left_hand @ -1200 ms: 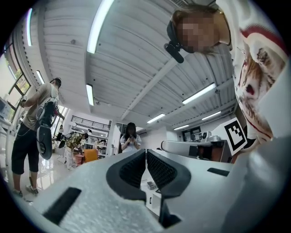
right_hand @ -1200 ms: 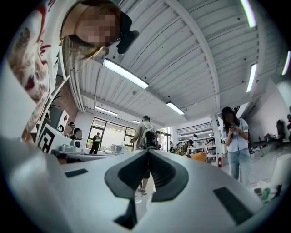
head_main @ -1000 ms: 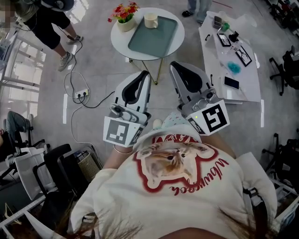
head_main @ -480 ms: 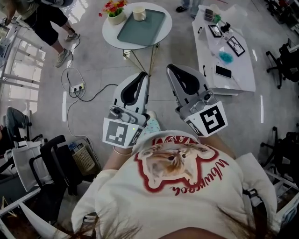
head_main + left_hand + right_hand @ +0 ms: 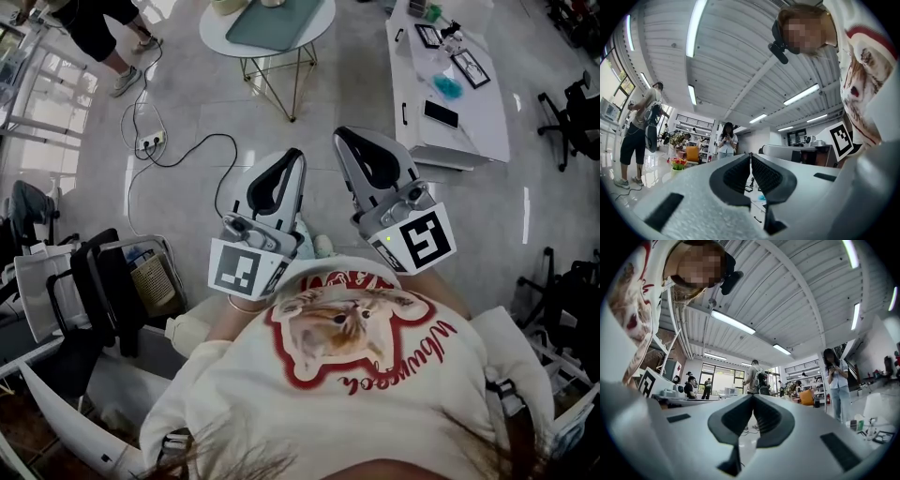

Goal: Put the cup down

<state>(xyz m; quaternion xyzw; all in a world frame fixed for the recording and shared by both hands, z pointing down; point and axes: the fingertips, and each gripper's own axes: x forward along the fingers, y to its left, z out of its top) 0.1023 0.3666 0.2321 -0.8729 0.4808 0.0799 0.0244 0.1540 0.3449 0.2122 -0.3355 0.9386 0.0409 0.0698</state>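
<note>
The round white table (image 5: pixel 246 45) with the green tray (image 5: pixel 274 22) lies at the top edge of the head view, far from both grippers. The cup is cut off by that edge and I cannot make it out. My left gripper (image 5: pixel 292 156) and right gripper (image 5: pixel 343 137) are held side by side close to my chest, above the floor. Both are shut with nothing between the jaws. In the left gripper view the shut left gripper (image 5: pixel 750 156) points into the room, with the flower pot (image 5: pixel 677 163) low at left. The right gripper (image 5: pixel 752 398) is likewise shut and empty.
A long white table (image 5: pixel 469 122) with a phone (image 5: pixel 441 113) and small items stands at the upper right. A power strip (image 5: pixel 145 143) and cable lie on the floor at left. Chairs (image 5: pixel 94 291) crowd the left side. A person (image 5: pixel 98 28) stands at the upper left.
The round table with tray and cup has slid up toward the top edge as I backed away; the cup has left the view. Both grippers stay shut near my chest.
</note>
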